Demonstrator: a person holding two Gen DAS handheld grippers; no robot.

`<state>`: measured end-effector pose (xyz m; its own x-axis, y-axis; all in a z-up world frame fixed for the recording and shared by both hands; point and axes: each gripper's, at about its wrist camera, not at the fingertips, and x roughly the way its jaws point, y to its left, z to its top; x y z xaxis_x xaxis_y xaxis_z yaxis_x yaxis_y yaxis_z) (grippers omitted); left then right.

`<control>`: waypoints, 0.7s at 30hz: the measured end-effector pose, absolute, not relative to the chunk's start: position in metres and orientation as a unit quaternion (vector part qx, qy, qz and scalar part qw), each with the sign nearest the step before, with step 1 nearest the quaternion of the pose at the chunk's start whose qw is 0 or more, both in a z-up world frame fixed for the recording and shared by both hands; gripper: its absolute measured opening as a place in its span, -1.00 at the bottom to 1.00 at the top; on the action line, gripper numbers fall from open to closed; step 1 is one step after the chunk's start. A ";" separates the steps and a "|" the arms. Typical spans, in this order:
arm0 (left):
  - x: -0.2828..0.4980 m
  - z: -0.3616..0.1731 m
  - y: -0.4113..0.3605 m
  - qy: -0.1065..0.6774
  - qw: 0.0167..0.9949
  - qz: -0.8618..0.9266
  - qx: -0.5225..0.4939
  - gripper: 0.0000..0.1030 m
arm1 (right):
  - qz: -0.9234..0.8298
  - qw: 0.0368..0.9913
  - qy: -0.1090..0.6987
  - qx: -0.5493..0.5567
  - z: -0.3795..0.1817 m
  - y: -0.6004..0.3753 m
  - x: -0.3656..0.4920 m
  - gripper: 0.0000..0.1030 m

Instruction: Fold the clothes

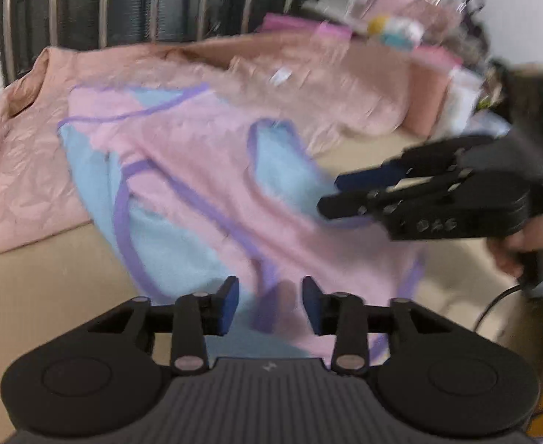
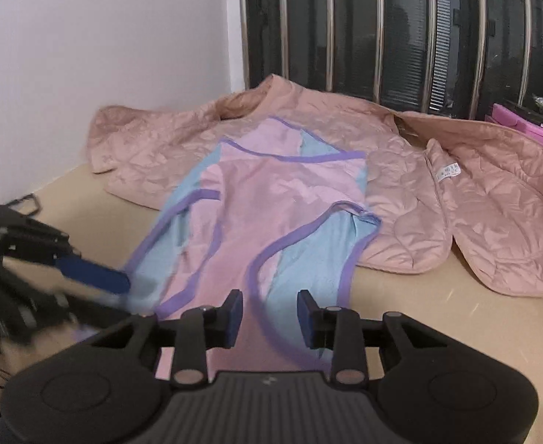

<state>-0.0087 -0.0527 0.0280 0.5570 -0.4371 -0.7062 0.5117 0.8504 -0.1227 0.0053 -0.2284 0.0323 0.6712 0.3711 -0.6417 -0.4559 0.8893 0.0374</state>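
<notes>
A pink and light-blue garment [image 1: 197, 185] [image 2: 271, 203] with purple trim lies spread on the beige table [image 1: 31, 288] [image 2: 456, 314], its far end resting on a quilted jacket. My left gripper [image 1: 270, 303] is at its near hem, where a raised fold of cloth fills the narrow gap between the blue pads. In the right wrist view, the left gripper [image 2: 123, 292] is blurred at the garment's left corner. My right gripper [image 2: 269, 318] stands over the near hem with cloth lying flat in the gap. From the side, the right gripper [image 1: 330, 194] shows its tips at the garment's right edge.
A pink quilted jacket [image 1: 345, 85] [image 2: 456, 203] lies open across the back of the table. Behind it is a dark window with metal bars [image 2: 419, 37]. Pink boxes [image 2: 523, 125] and mixed clutter [image 1: 401, 29] fill the back right. A hand [image 1: 523, 251] grips the right gripper's handle.
</notes>
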 end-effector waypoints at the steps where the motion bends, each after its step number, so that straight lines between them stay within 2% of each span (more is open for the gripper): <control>1: -0.008 0.023 -0.053 0.390 0.880 -0.263 0.054 -0.79 | 0.231 0.910 0.340 -0.063 0.028 -0.226 0.010 -0.40; 4: -0.010 0.024 -0.043 0.384 0.879 -0.280 0.029 -0.94 | 0.241 0.904 0.348 -0.064 0.015 -0.222 0.013 -0.41; 6: -0.012 0.026 -0.036 0.374 0.880 -0.294 0.008 -0.95 | 0.247 0.902 0.346 -0.068 0.010 -0.219 0.010 -0.41; 9: -0.010 0.035 -0.026 0.340 0.900 -0.271 -0.019 -0.96 | 0.255 0.901 0.342 -0.077 0.008 -0.214 0.008 -0.94; 13: 0.004 0.050 -0.008 0.309 0.912 -0.261 -0.071 -0.96 | 0.245 0.913 0.321 -0.059 0.021 -0.214 0.018 -0.95; 16: 0.020 0.058 -0.004 0.299 0.920 -0.247 -0.055 -0.93 | 0.221 0.928 0.297 -0.039 0.036 -0.216 0.035 -0.95; 18: 0.030 0.055 -0.003 0.309 0.924 -0.223 -0.044 -0.81 | 0.203 0.935 0.288 -0.042 0.039 -0.215 0.050 -0.94; 19: 0.034 0.053 -0.002 0.315 0.926 -0.203 -0.042 -0.66 | 0.199 0.934 0.296 -0.040 0.037 -0.214 0.056 -0.87; 21: 0.025 0.047 0.010 0.326 0.924 -0.192 -0.057 -0.55 | 0.193 0.928 0.317 -0.034 0.030 -0.215 0.067 -0.64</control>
<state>0.0254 0.0099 0.0472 0.7136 -0.3915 -0.5809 0.3168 0.9200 -0.2309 0.0670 -0.2147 0.0299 0.7248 0.3370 -0.6009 -0.3805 0.9229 0.0587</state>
